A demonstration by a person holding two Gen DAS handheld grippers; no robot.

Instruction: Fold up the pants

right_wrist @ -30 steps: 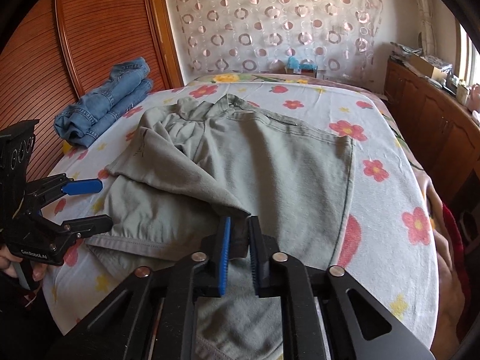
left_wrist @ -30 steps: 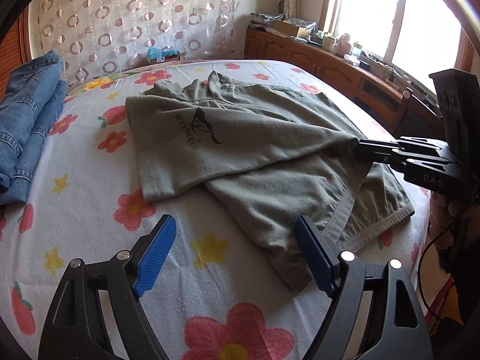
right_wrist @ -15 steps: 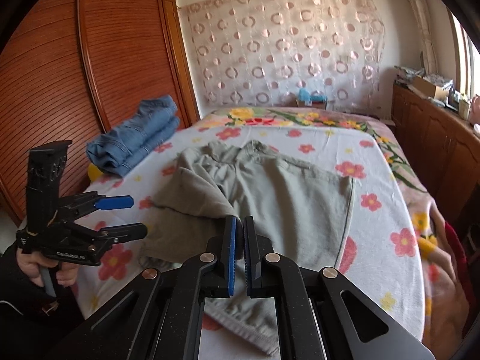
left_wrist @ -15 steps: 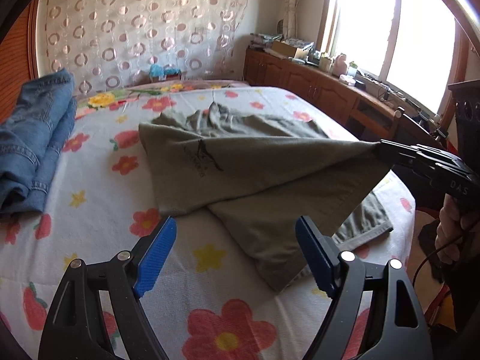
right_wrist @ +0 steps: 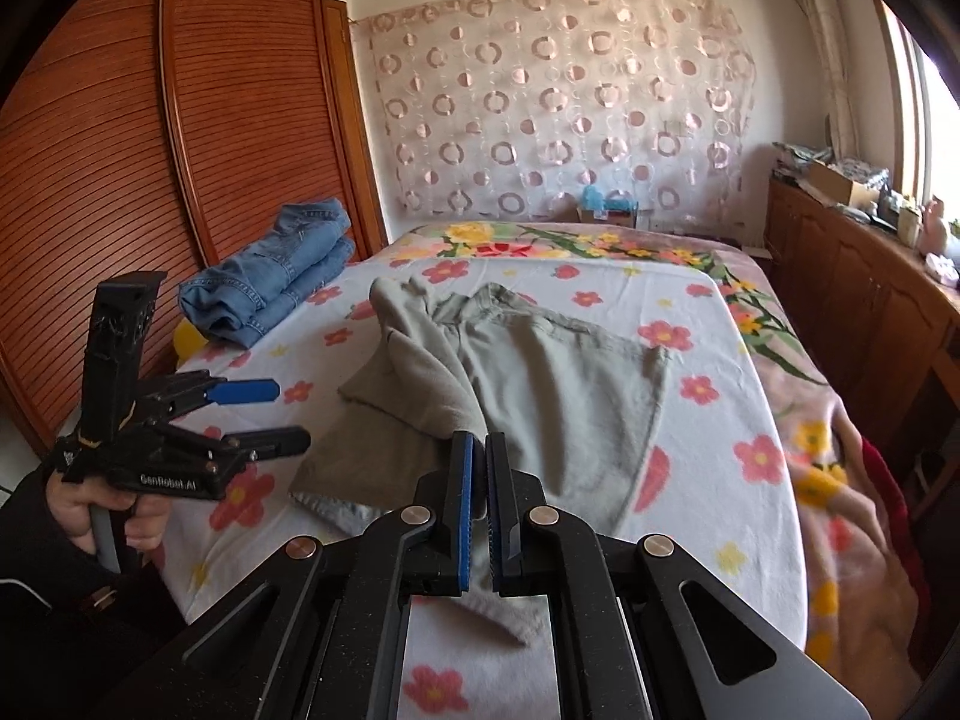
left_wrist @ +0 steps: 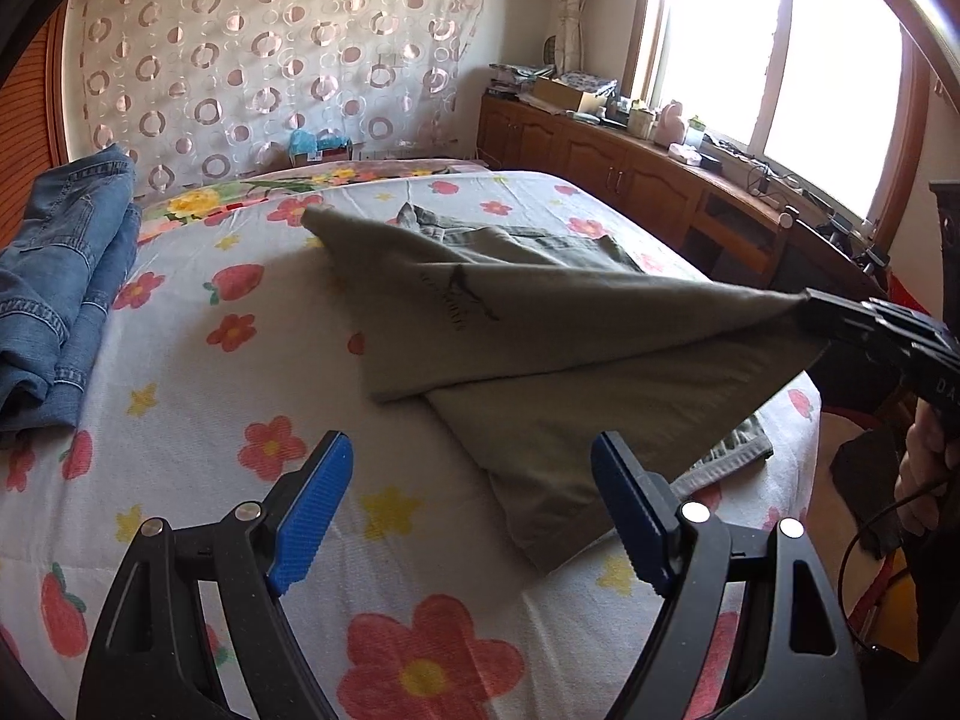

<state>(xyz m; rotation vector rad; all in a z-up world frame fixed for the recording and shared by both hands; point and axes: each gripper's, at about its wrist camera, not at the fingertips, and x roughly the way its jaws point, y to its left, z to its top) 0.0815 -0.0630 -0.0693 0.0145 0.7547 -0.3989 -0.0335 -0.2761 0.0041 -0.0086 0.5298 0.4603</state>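
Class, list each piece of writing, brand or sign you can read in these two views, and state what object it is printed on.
"GenRobot.AI": white lettering on the body of the left gripper, read in the right wrist view.
"DA": partial white letters, cut off at the frame edge, on the right gripper.
Dark logo with a line of lettering on the grey pants: too blurred to read.
No other text is legible.

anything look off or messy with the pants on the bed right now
Yes. The grey pants lie bunched and skewed, not flat: the waist end is crumpled, and one corner is lifted off the bed, pinched in the right hand-held gripper. The left hand-held gripper is open, holding nothing.
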